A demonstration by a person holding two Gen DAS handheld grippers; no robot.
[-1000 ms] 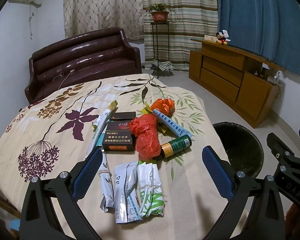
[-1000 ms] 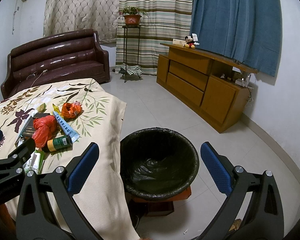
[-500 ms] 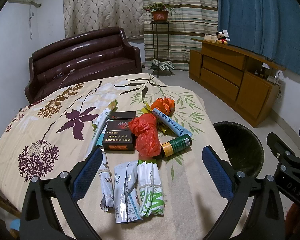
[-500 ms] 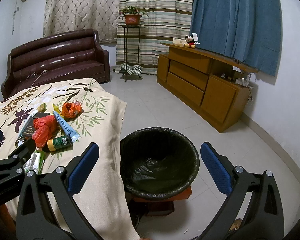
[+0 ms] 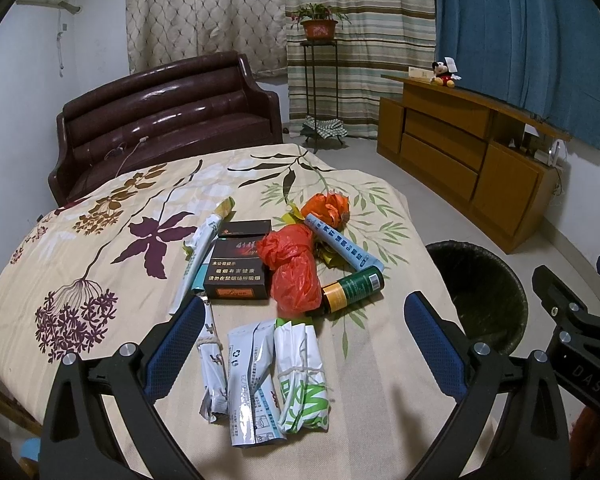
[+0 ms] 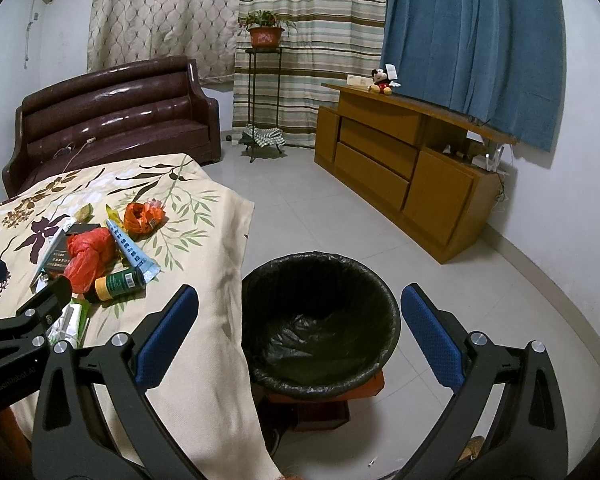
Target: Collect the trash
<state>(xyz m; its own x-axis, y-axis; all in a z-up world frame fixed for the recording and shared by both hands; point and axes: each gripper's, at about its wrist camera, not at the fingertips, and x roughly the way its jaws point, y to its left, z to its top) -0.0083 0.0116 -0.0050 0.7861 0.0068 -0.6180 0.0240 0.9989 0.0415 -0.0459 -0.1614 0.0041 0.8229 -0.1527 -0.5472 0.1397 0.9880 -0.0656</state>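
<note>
On the floral cloth (image 5: 100, 248), green bottle (image 5: 354, 289) lying crosswise, yellow cap leftward.

The dark cigarette box (image 5: 238, 268) reads "本公司提示 吸烟有害健康"; the right gripper's body (image 5: 584, 364) carries "DAS".

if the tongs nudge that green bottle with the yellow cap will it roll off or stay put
The green bottle lies on its side on the cloth-covered table, so a sideways nudge would likely set it rolling. It touches the red plastic bag on one side, which may block it that way. Its round, smooth-looking body may slip unless the left tongs close squarely across it.
</note>
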